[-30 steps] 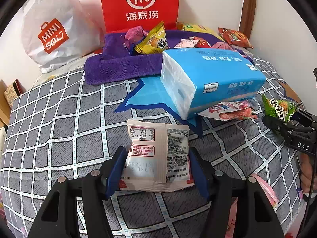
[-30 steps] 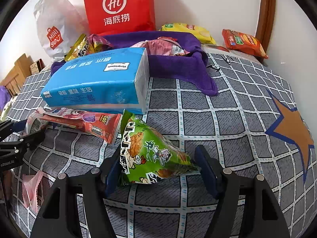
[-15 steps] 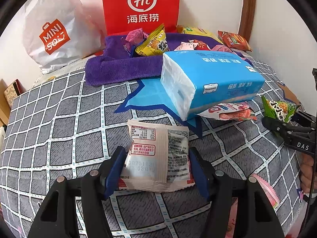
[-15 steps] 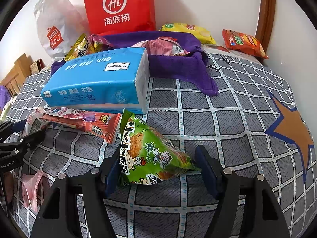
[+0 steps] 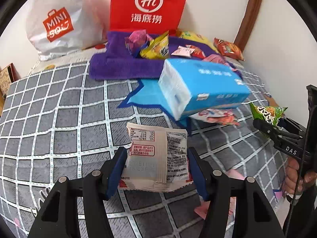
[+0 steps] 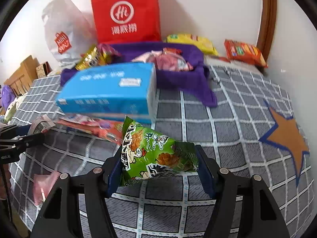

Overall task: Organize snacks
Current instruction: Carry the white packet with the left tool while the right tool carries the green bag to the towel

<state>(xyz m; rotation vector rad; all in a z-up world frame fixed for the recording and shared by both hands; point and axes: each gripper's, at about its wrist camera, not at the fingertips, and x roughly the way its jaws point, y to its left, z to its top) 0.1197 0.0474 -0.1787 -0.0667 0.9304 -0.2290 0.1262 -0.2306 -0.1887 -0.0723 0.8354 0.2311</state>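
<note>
A white snack packet [image 5: 156, 154], printed back side up, sits between the blue pads of my left gripper [image 5: 156, 152]. Its jaws are closing and pinch the packet's sides just above the grey checked bed cover [image 5: 59, 119]. My right gripper [image 6: 159, 150] is closing too, its pads pressing on a green snack packet [image 6: 156, 150] that hangs clear of the cover. In the left wrist view the green packet [image 5: 267, 113] shows at the right, held by the right gripper [image 5: 273, 127]. In the right wrist view the left gripper [image 6: 23, 136] is at the left edge.
A blue tissue pack [image 5: 202, 85] lies mid-bed on a flat red-pink packet [image 6: 95, 127]. Behind it a purple towel [image 5: 118, 67] holds several snacks. A red bag [image 5: 148, 4] and a white bag [image 5: 59, 19] lean on the wall. Pink packets [image 6: 43, 184] lie near the front.
Both grippers have risen a little and their jaws have narrowed. The green packet has come up off the cover; the white packet is squeezed and lifted slightly.
</note>
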